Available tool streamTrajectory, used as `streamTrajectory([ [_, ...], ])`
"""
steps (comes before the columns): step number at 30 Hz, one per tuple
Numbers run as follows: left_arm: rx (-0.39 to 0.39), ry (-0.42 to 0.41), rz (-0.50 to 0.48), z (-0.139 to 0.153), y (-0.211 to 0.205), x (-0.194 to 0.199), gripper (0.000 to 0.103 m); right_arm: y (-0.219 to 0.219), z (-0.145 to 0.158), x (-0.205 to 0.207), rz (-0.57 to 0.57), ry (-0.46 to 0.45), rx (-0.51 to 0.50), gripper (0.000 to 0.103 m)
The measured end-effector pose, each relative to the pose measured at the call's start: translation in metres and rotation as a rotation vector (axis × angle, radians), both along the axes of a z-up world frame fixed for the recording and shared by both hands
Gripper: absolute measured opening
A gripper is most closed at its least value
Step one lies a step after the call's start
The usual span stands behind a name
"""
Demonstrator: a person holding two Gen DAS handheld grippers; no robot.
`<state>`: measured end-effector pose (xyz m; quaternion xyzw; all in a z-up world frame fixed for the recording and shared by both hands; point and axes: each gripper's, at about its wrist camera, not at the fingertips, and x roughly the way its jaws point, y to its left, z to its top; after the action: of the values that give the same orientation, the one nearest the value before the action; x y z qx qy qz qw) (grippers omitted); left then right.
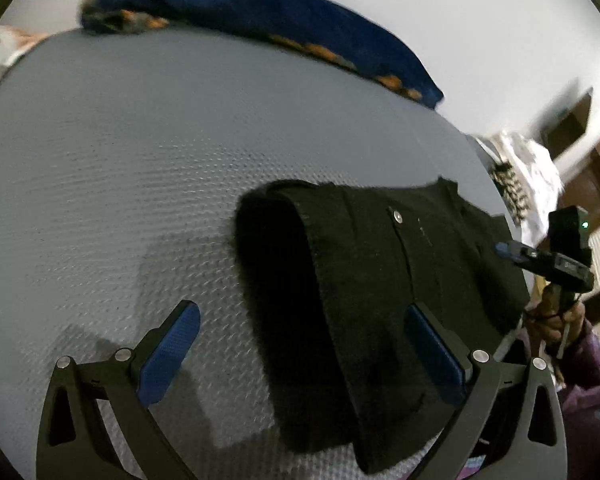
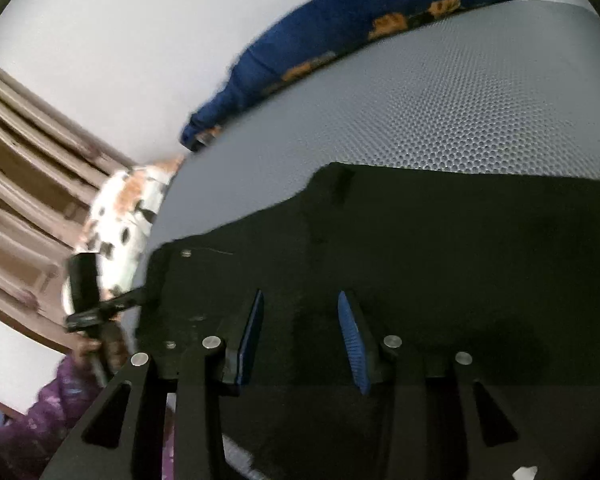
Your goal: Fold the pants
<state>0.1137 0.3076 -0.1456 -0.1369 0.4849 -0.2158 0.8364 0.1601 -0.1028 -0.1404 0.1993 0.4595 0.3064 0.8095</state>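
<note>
left gripper (image 1: 300, 356): low over the mat (image 1: 140, 184), jaws wide
right gripper (image 2: 300, 340): jaws parted, nothing gripped
pants (image 1: 380, 272): folded, lengthwise toward left gripper

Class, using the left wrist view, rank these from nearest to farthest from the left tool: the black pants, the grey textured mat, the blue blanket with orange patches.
1. Black pants, lying between the open left tool's fingers, towards the right one.
2. Grey textured mat, under and beyond the tool.
3. Blue blanket with orange patches, along the mat's far edge.
</note>
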Motion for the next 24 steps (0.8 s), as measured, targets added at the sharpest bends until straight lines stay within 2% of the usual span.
streamTrajectory([
  [2,-0.033,-0.026,-0.058,-0.001,-0.009,0.006,0.101,-0.003,-0.001,-0.011,-0.006,0.012,0.008,0.039],
  [4,-0.133,-0.003,-0.123,-0.002,-0.013,0.012,0.101,-0.007,-0.004,-0.020,-0.014,0.038,0.024,0.041],
  [7,-0.187,0.028,-0.149,-0.004,-0.016,0.020,0.097,-0.004,-0.009,-0.024,-0.027,0.078,0.063,0.044],
  [8,-0.207,0.049,-0.153,-0.005,-0.016,0.025,0.058,-0.002,-0.012,-0.025,-0.028,0.091,0.075,0.045],
  [9,-0.183,0.075,-0.121,-0.008,-0.015,0.028,0.038,0.000,-0.012,-0.025,-0.029,0.098,0.080,0.046],
  [11,-0.198,0.069,-0.094,-0.008,-0.015,0.023,0.036,0.004,-0.013,-0.026,-0.024,0.105,0.092,0.047],
  [15,-0.160,0.031,-0.025,0.013,-0.028,0.006,0.031,0.020,-0.009,-0.028,0.017,0.095,0.102,0.048],
  [20,-0.228,0.052,0.059,0.052,-0.047,-0.010,0.023,0.023,-0.005,-0.032,0.033,0.086,0.134,0.050],
  [24,-0.270,0.055,0.033,0.095,-0.085,-0.019,0.016,0.011,0.001,-0.032,0.026,0.086,0.243,0.051],
])
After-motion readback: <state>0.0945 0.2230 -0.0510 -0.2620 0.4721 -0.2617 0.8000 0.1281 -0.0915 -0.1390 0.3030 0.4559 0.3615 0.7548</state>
